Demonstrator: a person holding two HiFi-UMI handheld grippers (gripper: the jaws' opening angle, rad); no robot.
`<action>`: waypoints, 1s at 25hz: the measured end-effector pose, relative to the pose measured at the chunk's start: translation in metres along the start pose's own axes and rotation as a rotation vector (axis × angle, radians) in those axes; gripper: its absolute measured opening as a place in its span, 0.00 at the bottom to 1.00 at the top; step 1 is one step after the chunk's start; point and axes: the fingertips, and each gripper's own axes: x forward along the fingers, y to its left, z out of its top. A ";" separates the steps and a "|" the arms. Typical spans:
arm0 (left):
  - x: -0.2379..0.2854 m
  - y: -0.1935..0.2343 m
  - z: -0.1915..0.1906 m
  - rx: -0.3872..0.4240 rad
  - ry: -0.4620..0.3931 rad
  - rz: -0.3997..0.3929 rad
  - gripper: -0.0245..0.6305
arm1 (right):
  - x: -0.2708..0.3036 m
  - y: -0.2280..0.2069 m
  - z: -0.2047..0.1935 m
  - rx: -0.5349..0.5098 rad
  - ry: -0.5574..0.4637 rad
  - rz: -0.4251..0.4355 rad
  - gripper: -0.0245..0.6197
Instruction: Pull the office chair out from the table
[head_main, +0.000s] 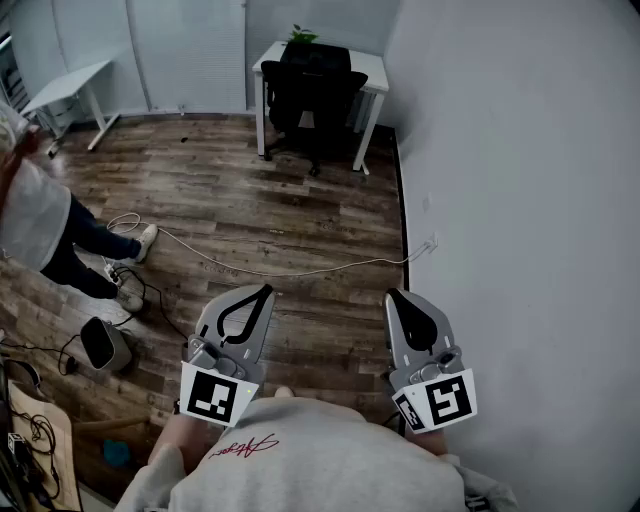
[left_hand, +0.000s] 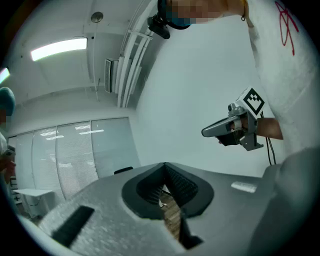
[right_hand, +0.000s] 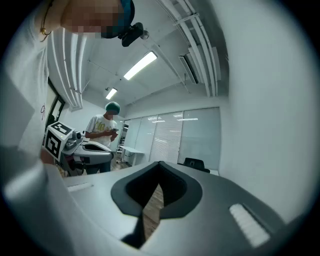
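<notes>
A black office chair (head_main: 313, 95) stands far across the room, tucked under a small white table (head_main: 372, 68) against the right wall. Its backrest top shows small in the left gripper view (left_hand: 123, 170) and the right gripper view (right_hand: 194, 164). My left gripper (head_main: 265, 291) and right gripper (head_main: 392, 296) are held side by side close to my body, pointing level toward the chair, several steps away from it. Both are shut with nothing between their jaws. The left gripper view shows the right gripper (left_hand: 206, 132) beside it.
A white cable (head_main: 280, 268) snakes across the wooden floor between me and the chair. A person (head_main: 40, 225) stands at the left, near a grey device (head_main: 100, 345) and cords. Another white table (head_main: 70, 85) is far left. The white wall (head_main: 520, 200) runs along the right.
</notes>
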 end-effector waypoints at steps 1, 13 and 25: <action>0.000 -0.001 0.000 -0.001 0.001 -0.002 0.03 | 0.000 0.000 0.000 0.003 -0.003 -0.001 0.03; 0.003 -0.002 0.001 0.002 0.008 -0.002 0.03 | 0.003 -0.001 -0.003 0.001 0.009 0.020 0.03; 0.001 0.009 -0.014 -0.026 0.018 -0.005 0.03 | 0.021 0.017 -0.017 -0.030 0.036 0.026 0.04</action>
